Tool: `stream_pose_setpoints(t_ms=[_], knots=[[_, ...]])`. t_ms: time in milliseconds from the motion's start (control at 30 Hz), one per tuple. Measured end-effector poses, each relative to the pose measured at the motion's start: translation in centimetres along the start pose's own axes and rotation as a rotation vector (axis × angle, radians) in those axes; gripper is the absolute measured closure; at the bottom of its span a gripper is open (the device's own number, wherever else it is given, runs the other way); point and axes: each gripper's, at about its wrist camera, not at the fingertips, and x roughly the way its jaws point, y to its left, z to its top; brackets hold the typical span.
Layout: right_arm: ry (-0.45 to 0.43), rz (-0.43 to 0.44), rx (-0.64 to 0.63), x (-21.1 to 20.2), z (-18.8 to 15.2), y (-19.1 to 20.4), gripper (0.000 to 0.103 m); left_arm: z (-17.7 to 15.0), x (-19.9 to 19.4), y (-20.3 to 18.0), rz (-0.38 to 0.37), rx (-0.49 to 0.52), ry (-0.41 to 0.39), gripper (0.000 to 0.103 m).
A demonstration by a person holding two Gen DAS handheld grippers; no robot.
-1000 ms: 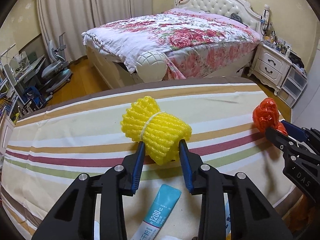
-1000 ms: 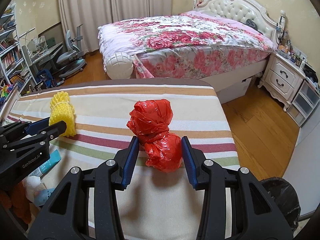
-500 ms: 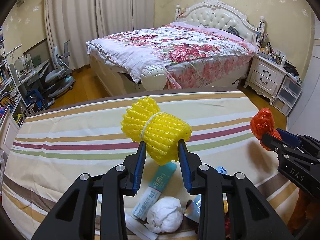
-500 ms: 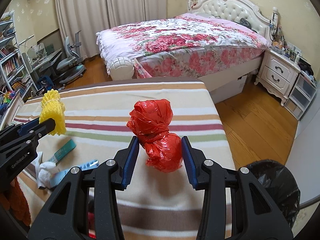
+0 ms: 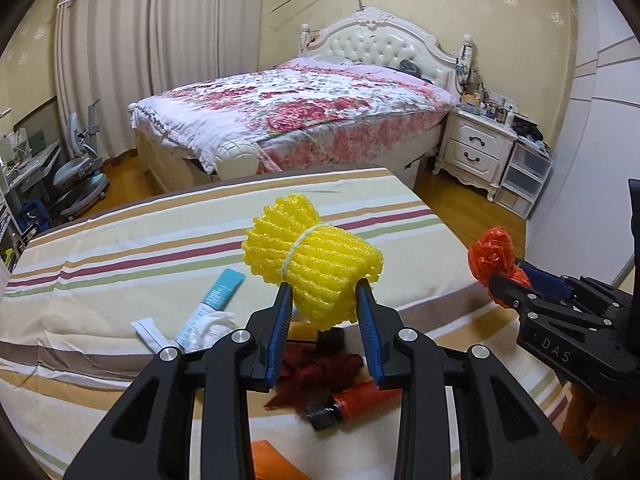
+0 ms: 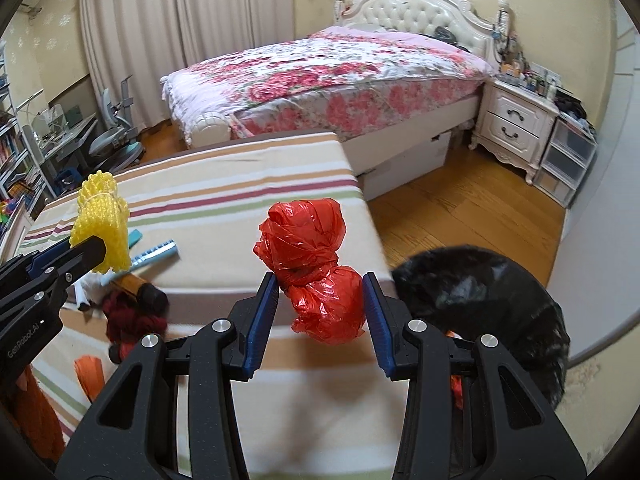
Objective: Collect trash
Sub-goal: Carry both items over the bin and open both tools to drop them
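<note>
My left gripper (image 5: 323, 294) is shut on a yellow foam net bundle (image 5: 316, 258) tied with a string, held above the striped table (image 5: 120, 248). My right gripper (image 6: 320, 286) is shut on a knotted red plastic bag (image 6: 316, 276), held over the table's right edge. A bin lined with a black bag (image 6: 480, 292) stands on the floor just right of the red bag. In the left wrist view the red bag (image 5: 494, 254) and right gripper (image 5: 516, 284) show at the right. The right wrist view has the yellow bundle (image 6: 102, 224) at the left.
More trash lies on the table: a teal tube (image 5: 212, 306), a white crumpled tissue (image 5: 208, 330), a dark red wad (image 5: 324, 372), a red cylinder with a black cap (image 5: 352, 404). Beyond the table stand a floral bed (image 5: 304, 108) and a white nightstand (image 5: 476, 148). Wooden floor lies to the right.
Both grippers have drawn back and swung right with their loads; more trash near the table's front has come into view, and the black bin now shows large beside the red bag.
</note>
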Motion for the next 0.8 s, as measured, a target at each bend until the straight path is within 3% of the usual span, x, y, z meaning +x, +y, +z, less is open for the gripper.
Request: stream_pose_setpoints(t_ms=[467,800], knots=[[0.008,-0.196,0.145,-1.8,-3.8,-8.9,0.061,-1.6,0.7,-10.3,-0.179,0.141,0.004,0.07],[0.004,-0.243,0.223,-1.7,-4.5,-13.5,0.061,-1.6,2.8,-16.0,-0.248,0.238,0.009,0.07]])
